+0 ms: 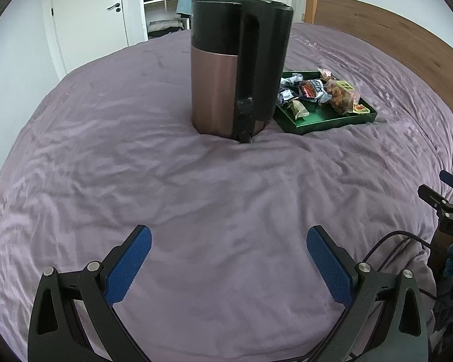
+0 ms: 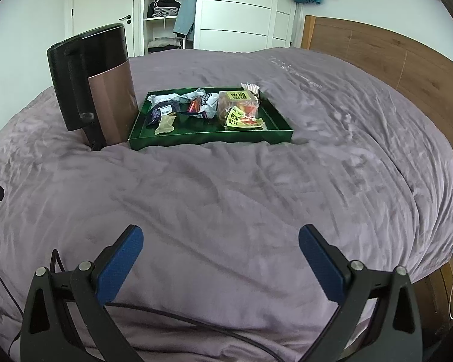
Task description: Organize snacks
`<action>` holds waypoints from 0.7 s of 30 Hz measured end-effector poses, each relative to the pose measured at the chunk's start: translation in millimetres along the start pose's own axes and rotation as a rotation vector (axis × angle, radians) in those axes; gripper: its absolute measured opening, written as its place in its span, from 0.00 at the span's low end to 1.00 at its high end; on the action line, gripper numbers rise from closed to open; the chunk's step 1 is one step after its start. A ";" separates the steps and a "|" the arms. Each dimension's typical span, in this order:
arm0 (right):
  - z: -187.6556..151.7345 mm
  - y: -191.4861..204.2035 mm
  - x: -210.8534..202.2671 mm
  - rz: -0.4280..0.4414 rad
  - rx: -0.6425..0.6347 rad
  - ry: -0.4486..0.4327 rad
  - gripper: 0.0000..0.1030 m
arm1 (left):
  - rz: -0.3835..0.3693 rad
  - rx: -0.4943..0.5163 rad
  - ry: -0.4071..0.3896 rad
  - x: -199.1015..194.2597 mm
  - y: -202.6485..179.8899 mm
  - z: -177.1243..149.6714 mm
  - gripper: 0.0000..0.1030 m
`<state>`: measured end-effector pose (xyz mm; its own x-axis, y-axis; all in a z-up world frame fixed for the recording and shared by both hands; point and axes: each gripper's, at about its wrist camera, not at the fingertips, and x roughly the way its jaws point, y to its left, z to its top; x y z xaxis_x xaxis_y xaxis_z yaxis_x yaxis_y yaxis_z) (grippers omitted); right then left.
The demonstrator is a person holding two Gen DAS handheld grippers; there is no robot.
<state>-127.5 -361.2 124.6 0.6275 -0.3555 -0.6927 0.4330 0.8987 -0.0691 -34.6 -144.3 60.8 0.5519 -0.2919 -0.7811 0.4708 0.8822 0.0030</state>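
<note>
Both the left gripper [image 1: 229,246] and right gripper [image 2: 221,245] hover with jaws released and empty above the bed [image 2: 256,187]. The snacks [image 2: 205,107] lie in the green tray [image 2: 211,138] beside the kettle [image 2: 93,84]. Approach low and pinch one wrapper's edge.

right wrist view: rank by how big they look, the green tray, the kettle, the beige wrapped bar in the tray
1. green tray, widest
2. kettle, close in area and possibly nearer, so top two unsure
3. beige wrapped bar, clearly smallest
</note>
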 end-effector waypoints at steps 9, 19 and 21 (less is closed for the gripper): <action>3.8 -3.5 4.5 0.004 -0.002 0.009 1.00 | -0.011 0.005 0.005 4.3 -6.8 1.5 0.98; 2.7 -1.0 8.7 0.007 -0.011 0.016 1.00 | -0.017 0.004 0.005 5.5 -7.4 1.3 0.98; 2.6 -0.9 8.7 0.006 -0.010 0.017 1.00 | -0.018 0.006 0.006 5.6 -8.5 1.3 0.98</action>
<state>-120.7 -365.7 120.5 0.6187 -0.3455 -0.7056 0.4223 0.9036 -0.0722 -34.6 -153.9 57.1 0.5391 -0.3056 -0.7848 0.4845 0.8747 -0.0078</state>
